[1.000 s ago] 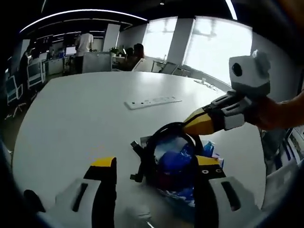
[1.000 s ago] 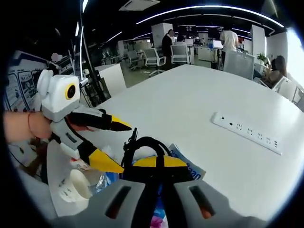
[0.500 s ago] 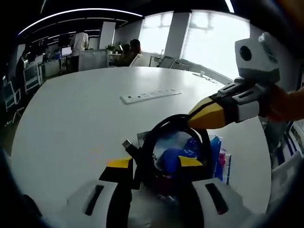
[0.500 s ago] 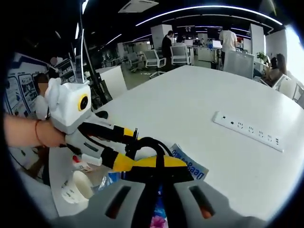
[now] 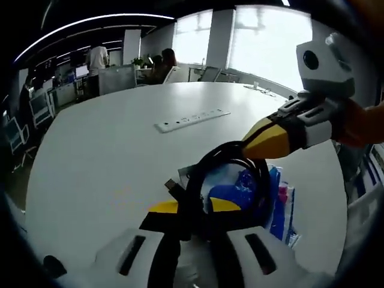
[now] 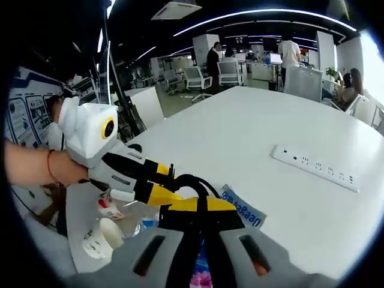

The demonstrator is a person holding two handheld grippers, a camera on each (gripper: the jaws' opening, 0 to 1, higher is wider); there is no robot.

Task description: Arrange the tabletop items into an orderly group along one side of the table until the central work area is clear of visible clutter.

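Note:
A black coiled cable (image 5: 219, 148) lies in a loop over a blue plastic packet (image 5: 241, 183) near the white table's edge. My left gripper (image 5: 195, 206) is shut on the near side of the loop, its yellow tips pinched on the cord. Coming in from the right, my right gripper (image 5: 252, 147) is shut on the loop's far side. In the right gripper view, my right gripper (image 6: 198, 205) grips the cable (image 6: 187, 179) from below. There the left gripper (image 6: 164, 183) reaches in from the left, shut on the same loop above the packet (image 6: 241, 210).
A white power strip (image 5: 192, 119) (image 6: 315, 168) lies farther in on the round white table (image 5: 102, 156). Paper cups and wrappers (image 6: 99, 237) sit by the table's edge under the left gripper. Office chairs, desks and people stand far behind.
The left gripper's jaws, wide open a second ago, have come together on the cable's near side. The right gripper has stayed shut on the cable's far side.

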